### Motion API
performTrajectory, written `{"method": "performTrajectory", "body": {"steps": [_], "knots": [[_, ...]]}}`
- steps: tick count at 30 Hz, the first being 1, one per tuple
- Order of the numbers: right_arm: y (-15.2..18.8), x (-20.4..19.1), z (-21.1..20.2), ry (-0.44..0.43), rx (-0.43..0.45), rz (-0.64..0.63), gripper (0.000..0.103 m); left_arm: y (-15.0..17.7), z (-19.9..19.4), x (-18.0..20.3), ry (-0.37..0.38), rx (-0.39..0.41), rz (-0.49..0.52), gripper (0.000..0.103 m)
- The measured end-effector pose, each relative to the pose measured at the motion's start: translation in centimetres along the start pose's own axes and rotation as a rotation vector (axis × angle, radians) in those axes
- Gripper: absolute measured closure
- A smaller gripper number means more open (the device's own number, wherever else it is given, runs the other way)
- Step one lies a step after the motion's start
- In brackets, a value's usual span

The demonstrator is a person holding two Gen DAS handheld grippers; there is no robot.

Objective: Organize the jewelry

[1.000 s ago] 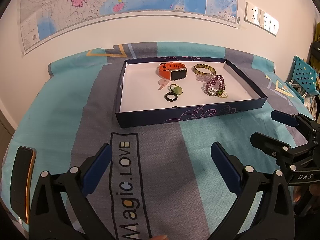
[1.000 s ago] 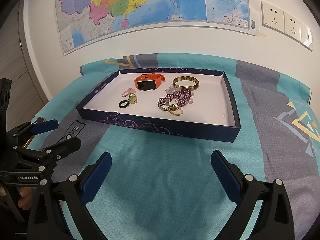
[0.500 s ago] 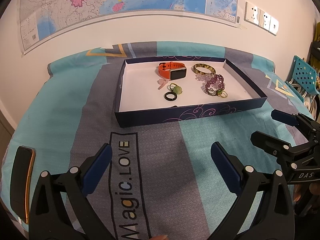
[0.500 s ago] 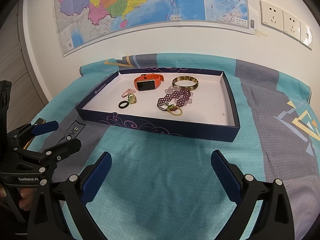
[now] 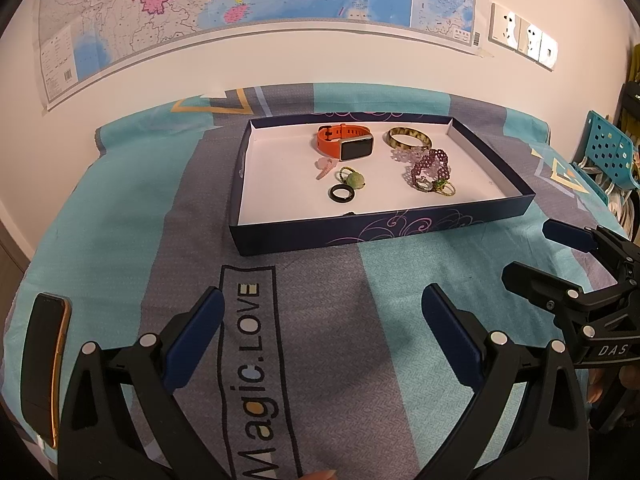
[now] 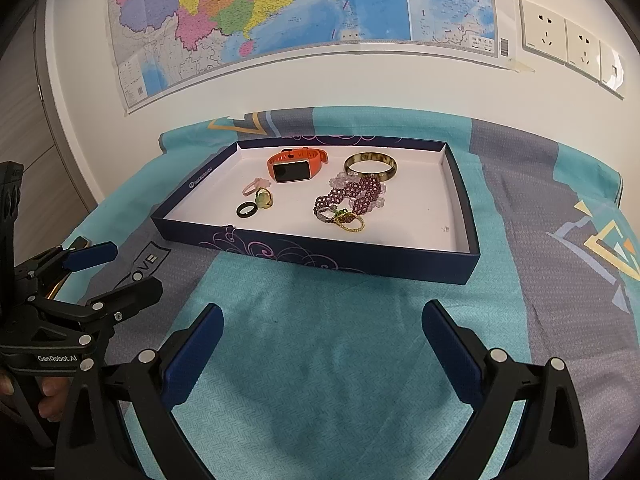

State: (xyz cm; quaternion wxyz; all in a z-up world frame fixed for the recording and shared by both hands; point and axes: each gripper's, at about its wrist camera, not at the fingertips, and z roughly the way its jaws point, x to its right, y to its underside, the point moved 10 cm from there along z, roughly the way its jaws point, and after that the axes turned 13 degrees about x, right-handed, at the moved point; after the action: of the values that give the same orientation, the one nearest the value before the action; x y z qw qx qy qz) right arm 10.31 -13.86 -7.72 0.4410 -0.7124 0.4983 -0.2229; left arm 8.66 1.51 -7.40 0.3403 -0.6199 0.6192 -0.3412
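Observation:
A shallow dark-blue box [image 5: 360, 232] [image 6: 320, 256] with a white floor lies on the bed. In it are an orange watch [image 5: 348, 144] [image 6: 294, 166], a brown bangle [image 5: 408, 138] [image 6: 370, 166], a purple bead bracelet [image 5: 430, 164] [image 6: 354, 196], small rings [image 5: 434, 187] [image 6: 340, 218], a black ring [image 5: 342, 193] [image 6: 245, 210], a green-stone ring [image 5: 353, 178] [image 6: 263, 199] and a pink piece [image 5: 326, 166] [image 6: 254, 185]. My left gripper [image 5: 322, 320] [image 6: 114, 268] and right gripper [image 6: 322, 334] [image 5: 536, 250] are open and empty, in front of the box.
A dark phone [image 5: 44, 364] lies on the bedspread at the left edge. The bedspread [image 5: 320, 320] is teal and grey with printed lettering. A wall with a map [image 6: 280, 12] and sockets [image 6: 560, 40] stands behind. A teal perforated chair [image 5: 604, 152] is at the far right.
Both grippers have crept slightly forward toward the box. Nothing in the box has moved.

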Motion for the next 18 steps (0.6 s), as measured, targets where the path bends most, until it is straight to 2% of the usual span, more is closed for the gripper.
{"method": "performTrajectory", "body": {"steps": [18], "knots": [[-0.12, 0.04, -0.01, 0.001, -0.002, 0.002, 0.007, -0.07, 0.04, 0.00, -0.001, -0.001, 0.004, 0.006]]}}
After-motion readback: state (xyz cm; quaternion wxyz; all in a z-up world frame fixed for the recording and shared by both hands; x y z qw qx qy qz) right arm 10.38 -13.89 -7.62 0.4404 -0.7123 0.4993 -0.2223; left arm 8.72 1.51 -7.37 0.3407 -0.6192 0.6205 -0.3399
